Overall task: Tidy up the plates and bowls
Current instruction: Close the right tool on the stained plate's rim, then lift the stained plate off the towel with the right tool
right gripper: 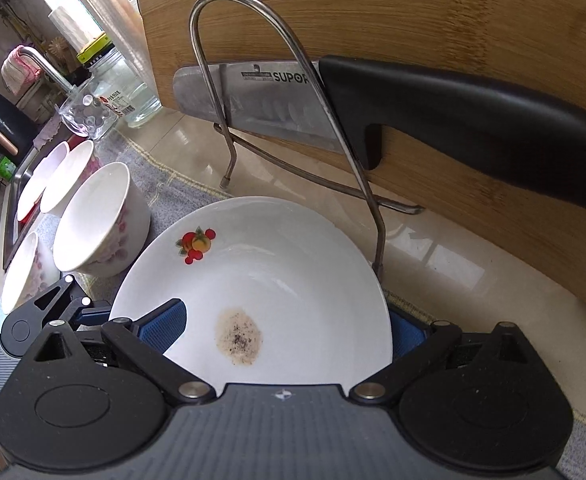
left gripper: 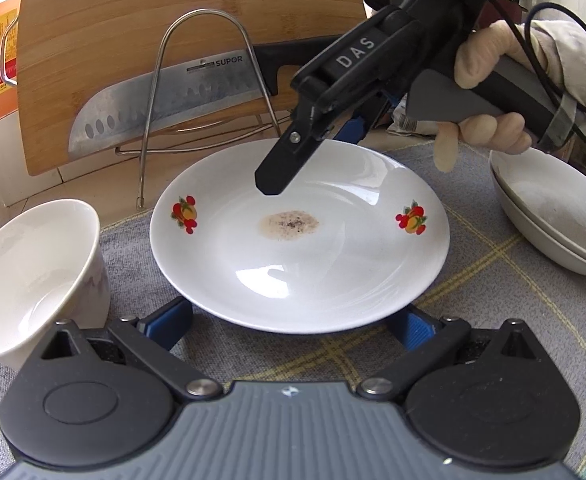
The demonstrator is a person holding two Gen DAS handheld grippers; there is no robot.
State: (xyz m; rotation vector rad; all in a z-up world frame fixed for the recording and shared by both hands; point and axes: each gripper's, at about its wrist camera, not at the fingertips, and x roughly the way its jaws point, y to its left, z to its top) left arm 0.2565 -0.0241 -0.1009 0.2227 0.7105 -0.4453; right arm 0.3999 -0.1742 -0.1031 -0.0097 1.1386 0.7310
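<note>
L wrist view: plate [left gripper: 301, 240] w/ fruit prints and a brown stain lies on the grey cloth [left gripper: 473, 280] on the table, between the spread pads of the left tool [left gripper: 299, 322]. Bowl [left gripper: 33, 276] to its left, stacked dishes [left gripper: 549, 216] right. Right tool [left gripper: 313, 148] reaches over the far rim, held by a hand [left gripper: 489, 92]. R wrist view: right tool [right gripper: 289, 326] spread, one pad over the plate [right gripper: 293, 272], one under the rim. Bowls [right gripper: 97, 220] left; knife [right gripper: 373, 104] in a wire rack [right gripper: 293, 52] against a board [right gripper: 413, 12].
</note>
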